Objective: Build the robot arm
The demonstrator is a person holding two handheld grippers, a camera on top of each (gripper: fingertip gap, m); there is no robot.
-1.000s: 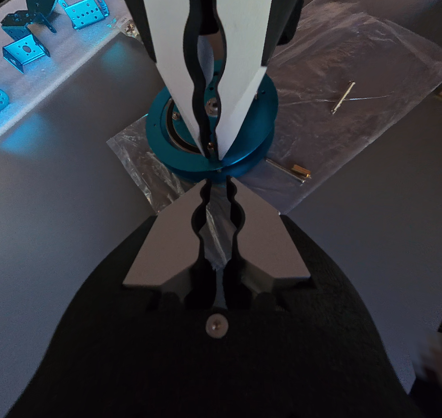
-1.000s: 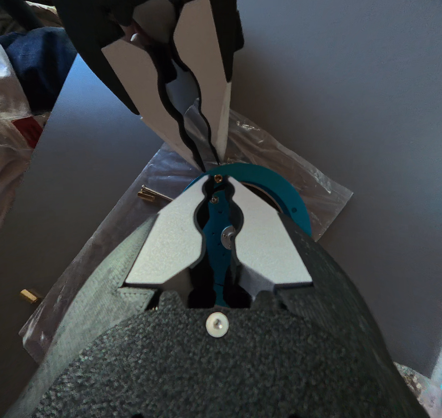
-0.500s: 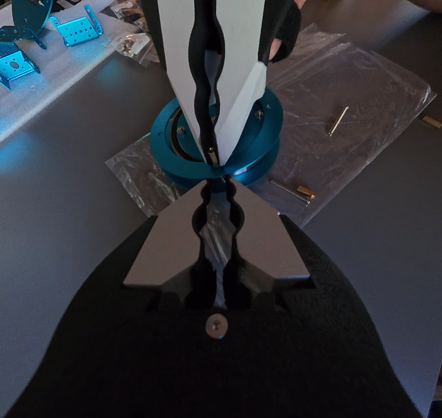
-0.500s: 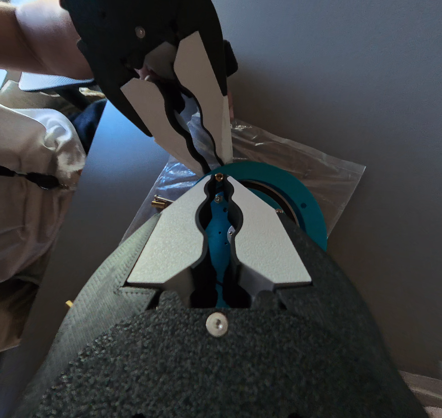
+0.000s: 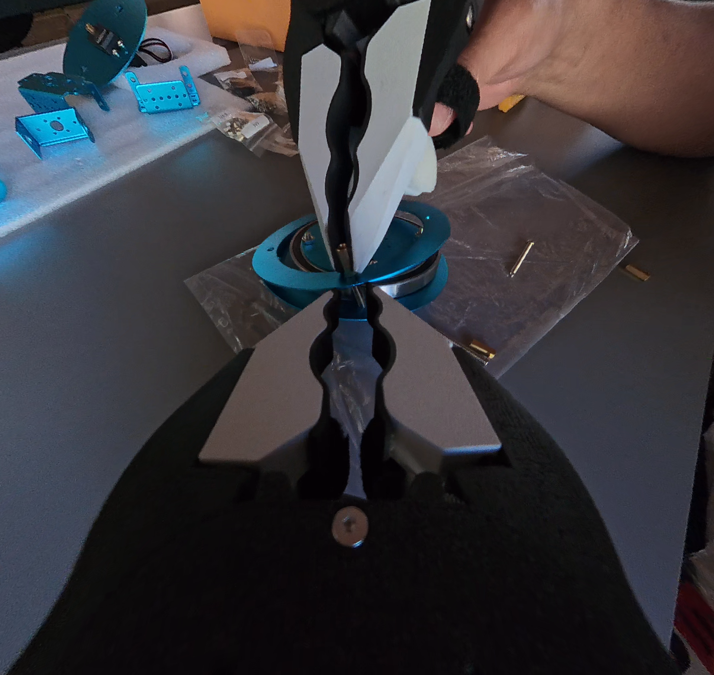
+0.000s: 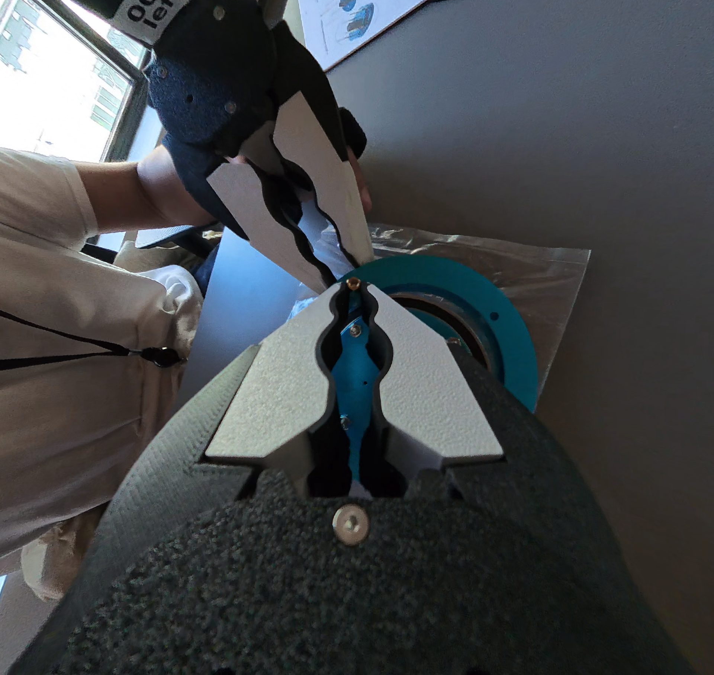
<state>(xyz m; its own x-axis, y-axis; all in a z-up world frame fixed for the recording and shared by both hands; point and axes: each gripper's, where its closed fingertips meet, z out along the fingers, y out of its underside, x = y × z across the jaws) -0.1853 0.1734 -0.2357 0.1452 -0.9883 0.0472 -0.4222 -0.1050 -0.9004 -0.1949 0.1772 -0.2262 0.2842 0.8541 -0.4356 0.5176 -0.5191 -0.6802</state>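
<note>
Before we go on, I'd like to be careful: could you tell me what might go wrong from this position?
1. The right tongs pinch the small brass standoff only at their very tips; it could slip out.
2. The top blue ring sits tilted, so pressing down may jam it.
3. It all rests on a slick plastic bag and might slide.
</note>
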